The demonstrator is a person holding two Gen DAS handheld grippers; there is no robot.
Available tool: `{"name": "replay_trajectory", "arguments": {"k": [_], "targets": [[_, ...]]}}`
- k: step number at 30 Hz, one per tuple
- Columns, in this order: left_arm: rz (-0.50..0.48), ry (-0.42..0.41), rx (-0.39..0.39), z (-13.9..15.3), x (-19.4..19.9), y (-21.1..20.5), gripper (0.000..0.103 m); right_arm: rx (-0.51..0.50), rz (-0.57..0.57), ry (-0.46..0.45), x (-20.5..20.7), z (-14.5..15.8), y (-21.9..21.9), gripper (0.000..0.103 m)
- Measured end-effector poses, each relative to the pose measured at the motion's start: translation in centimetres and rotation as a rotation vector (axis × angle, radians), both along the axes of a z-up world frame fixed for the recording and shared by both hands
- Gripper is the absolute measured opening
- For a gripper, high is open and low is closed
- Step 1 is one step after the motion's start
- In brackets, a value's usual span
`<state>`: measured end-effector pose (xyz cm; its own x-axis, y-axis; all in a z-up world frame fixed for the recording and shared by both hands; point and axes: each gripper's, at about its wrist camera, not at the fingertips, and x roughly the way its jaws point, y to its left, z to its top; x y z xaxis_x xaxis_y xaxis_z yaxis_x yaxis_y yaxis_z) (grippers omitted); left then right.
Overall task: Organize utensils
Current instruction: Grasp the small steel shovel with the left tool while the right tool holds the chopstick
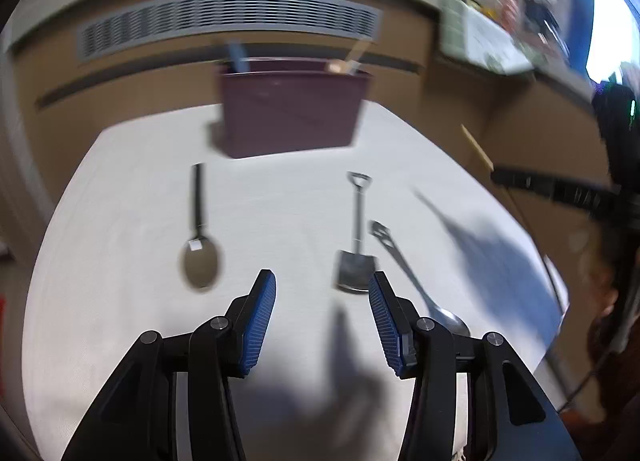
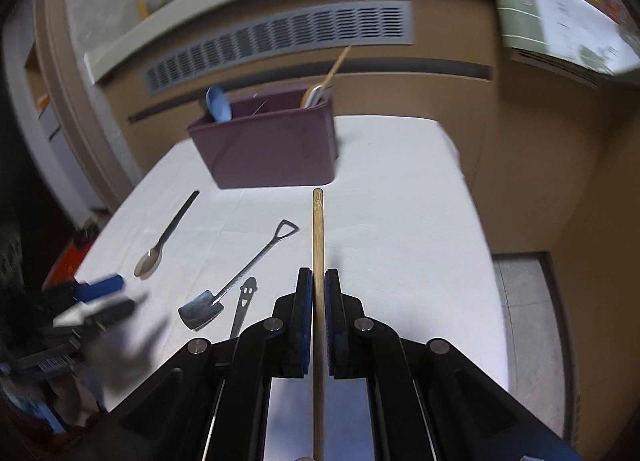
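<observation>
We judge the sorting to be partly done. The plum-coloured bin at the far end of the worktop already holds a pale blue spoon at its left end and, at its right end, a thin wooden stick leaning beside what looks like another spoon bowl. 3 utensils are left lying loose on the white cloth: a dark-handled spoon, a small shovel-shaped spoon and a steel spoon whose handle end is cut into a smiling face.

A 4th piece is in transit: the right tool is clamped tight on a single wooden chopstick, which points straight ahead toward the bin and ends short of it. We would say it goes in next, probably beside the stick at the right end. The left tool has its pads apart and nothing between them, over the cloth near the shovel-shaped spoon.

The bin is smooth, matt plastic, rectangular with slightly tapered walls. The chopstick is pale, straight-grained wood, round and slim. The shovel-shaped spoon is bright metal with a flat squared blade and a triangular loop grip. The dark-handled spoon has a dull oval bowl carrying a small white sticker. The tool pads are ribbed blue rubber.
</observation>
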<state>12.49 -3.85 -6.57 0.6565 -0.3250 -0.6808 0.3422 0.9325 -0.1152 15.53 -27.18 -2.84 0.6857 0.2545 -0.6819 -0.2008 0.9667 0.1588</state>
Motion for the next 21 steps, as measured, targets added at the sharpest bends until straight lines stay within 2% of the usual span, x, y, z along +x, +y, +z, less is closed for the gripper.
{"name": "replay_trajectory", "arguments": {"k": [4, 11, 15, 20, 21], "targets": [[-0.01, 0.028, 0.042, -1.0, 0.6, -2.4, 0.049, 0.004, -0.016, -0.012, -1.5, -0.2, -0.7, 0.004], [0.016, 0.058, 0.077, -1.6, 1.8, -3.5, 0.049, 0.013, -0.018, -0.007, -3.1, -1.0, -1.1, 0.004], [0.03, 0.061, 0.06, -2.1, 2.0, -3.3, 0.049, 0.009, -0.039, -0.012, -3.2, -1.3, -1.5, 0.005], [-0.015, 0.075, -0.013, -2.2, 2.0, -3.4, 0.049, 0.018, -0.042, 0.004, -3.0, -1.7, -1.6, 0.005], [-0.013, 0.074, 0.001, -2.3, 2.0, -3.6, 0.049, 0.019, -0.041, 0.003, -3.0, -1.8, -1.6, 0.005]]}}
